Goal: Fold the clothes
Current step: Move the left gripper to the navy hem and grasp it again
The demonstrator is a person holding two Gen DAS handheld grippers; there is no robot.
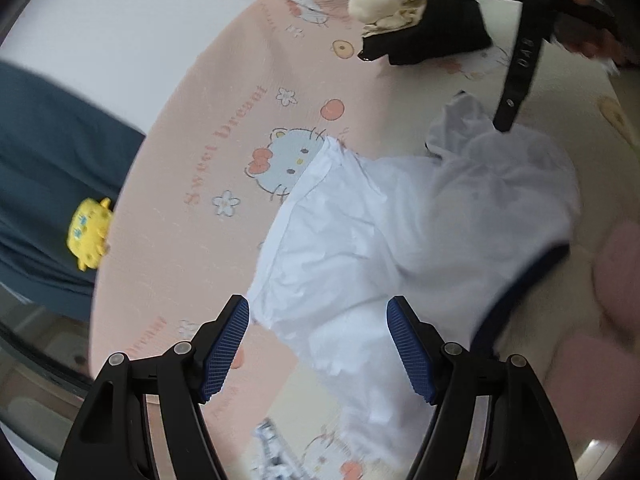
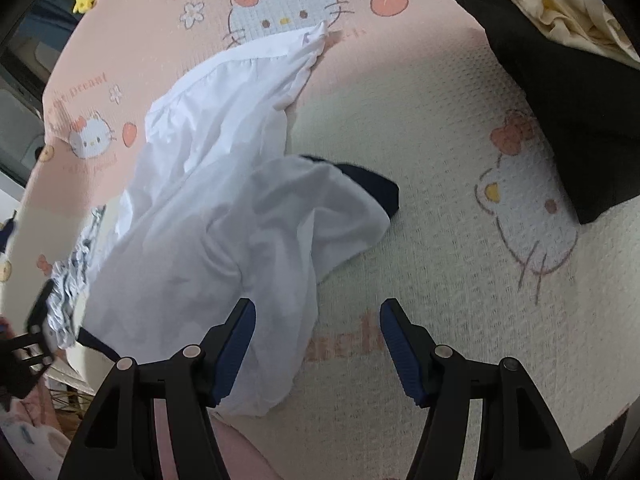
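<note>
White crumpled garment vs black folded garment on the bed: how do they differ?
The white crumpled garment lies spread and wrinkled mid-bed, nothing on top; the black folded garment sits flat near the edge with a cream cloth on it. White shows dark navy trim; black looks plain. Both rest on the cartoon-print bedsheet.

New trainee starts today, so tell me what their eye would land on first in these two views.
First, the crumpled white garment sprawled across the middle of the pink cartoon-cat cover, a dark navy part poking out at its edge. Next, the folded black garment with cream clothes on it at the far right. Both the left gripper and right gripper hover open.
</note>
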